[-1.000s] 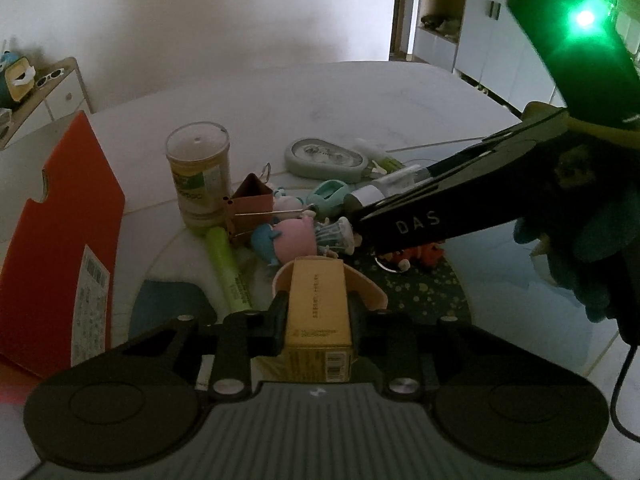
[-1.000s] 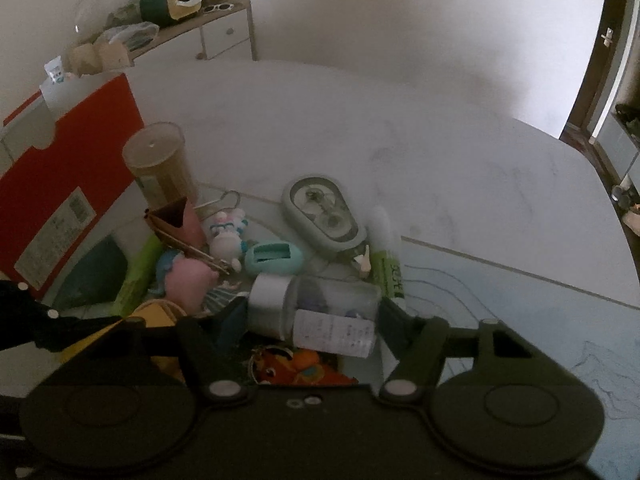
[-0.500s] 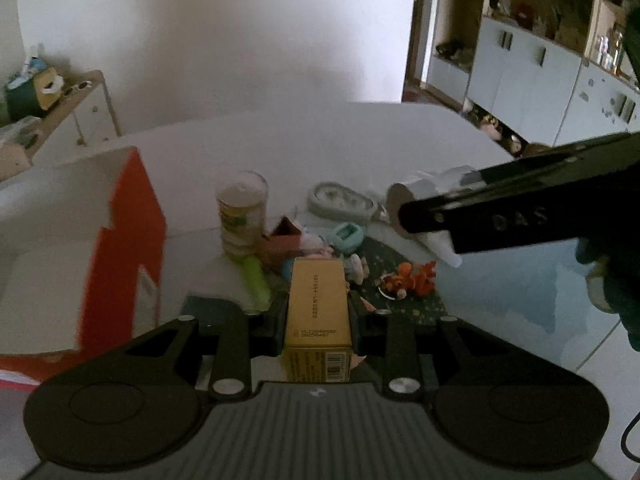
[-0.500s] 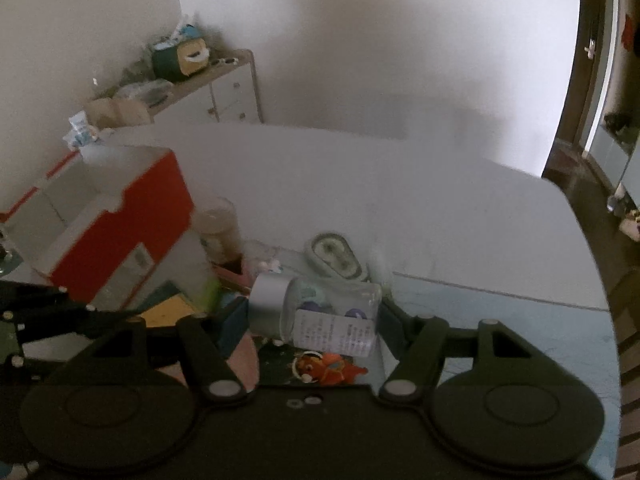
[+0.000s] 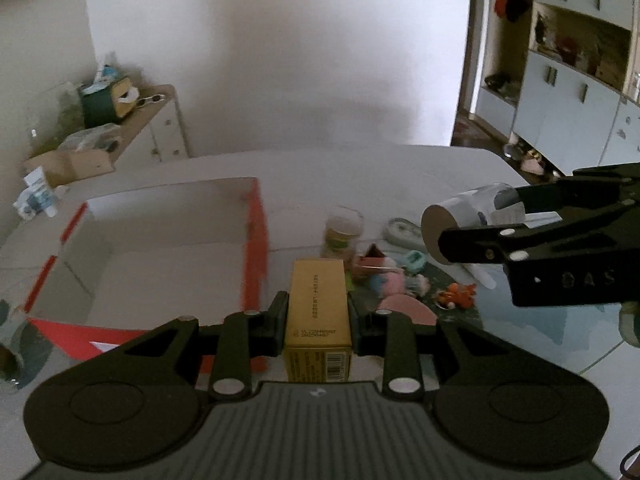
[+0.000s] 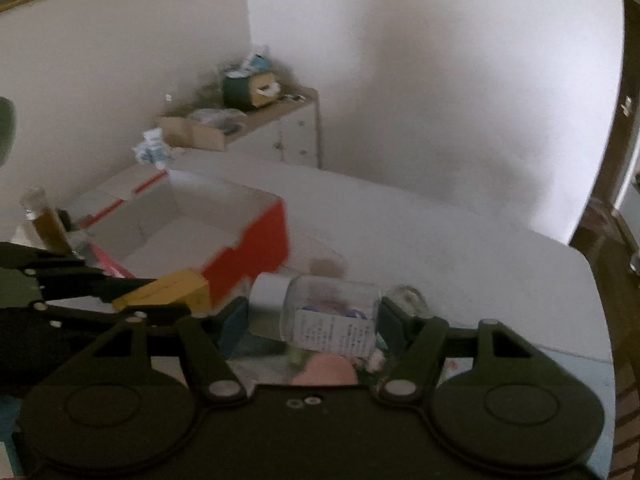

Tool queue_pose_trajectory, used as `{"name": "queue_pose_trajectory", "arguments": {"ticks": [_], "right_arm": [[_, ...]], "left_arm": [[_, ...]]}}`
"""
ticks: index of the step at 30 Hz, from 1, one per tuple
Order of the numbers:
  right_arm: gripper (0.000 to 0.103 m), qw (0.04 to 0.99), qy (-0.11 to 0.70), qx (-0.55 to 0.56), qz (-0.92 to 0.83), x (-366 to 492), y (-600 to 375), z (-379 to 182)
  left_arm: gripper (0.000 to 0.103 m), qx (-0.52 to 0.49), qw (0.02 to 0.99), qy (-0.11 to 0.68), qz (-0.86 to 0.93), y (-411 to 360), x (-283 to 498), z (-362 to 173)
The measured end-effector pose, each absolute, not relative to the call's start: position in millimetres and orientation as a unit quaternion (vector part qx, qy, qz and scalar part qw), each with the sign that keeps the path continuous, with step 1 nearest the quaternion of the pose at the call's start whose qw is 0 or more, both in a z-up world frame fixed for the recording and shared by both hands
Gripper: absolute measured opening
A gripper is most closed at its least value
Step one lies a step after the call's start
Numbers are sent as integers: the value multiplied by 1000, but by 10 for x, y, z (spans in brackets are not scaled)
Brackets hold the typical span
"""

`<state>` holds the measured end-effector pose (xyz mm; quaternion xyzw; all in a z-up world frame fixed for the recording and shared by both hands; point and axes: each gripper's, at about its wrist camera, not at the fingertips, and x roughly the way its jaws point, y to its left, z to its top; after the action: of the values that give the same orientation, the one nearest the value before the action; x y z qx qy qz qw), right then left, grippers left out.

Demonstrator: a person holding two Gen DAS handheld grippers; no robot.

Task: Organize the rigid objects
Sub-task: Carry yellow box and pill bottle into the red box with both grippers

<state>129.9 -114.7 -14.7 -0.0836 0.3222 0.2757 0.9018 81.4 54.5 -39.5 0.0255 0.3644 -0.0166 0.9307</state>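
A yellow carton (image 5: 318, 308) was gripped lengthwise between the left tongs (image 5: 318, 322), above the tabletop (image 5: 360, 168). A clear bottle (image 6: 320, 312) was clamped crosswise in the right tongs (image 6: 312, 316). Farther left, an open red box (image 5: 168, 240) was seen.

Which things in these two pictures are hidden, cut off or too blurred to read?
- Label text on the clear bottle: right wrist view, too blurred.
- Floor of the red box nearest the camera: left wrist view, hidden by the left gripper.
- Small toys on the table: left wrist view, too small, partly behind the yellow carton.
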Motion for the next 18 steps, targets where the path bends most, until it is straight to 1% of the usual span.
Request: {"name": "queue_pose_trajectory", "arguments": {"ticks": [8,13,18], "right_arm": [[68,896,305,-102,307,1266,-456,-2],[68,890,314,-109,313,1354,63,-78],[68,885,335,-113,302,1502,503,-231]], "left_arm": [[29,25,933,358,9,1240,883,-231],[29,36,931,362,16,1739,1034,-220],[29,47,926,373,15,2184,1268,-317]]}}
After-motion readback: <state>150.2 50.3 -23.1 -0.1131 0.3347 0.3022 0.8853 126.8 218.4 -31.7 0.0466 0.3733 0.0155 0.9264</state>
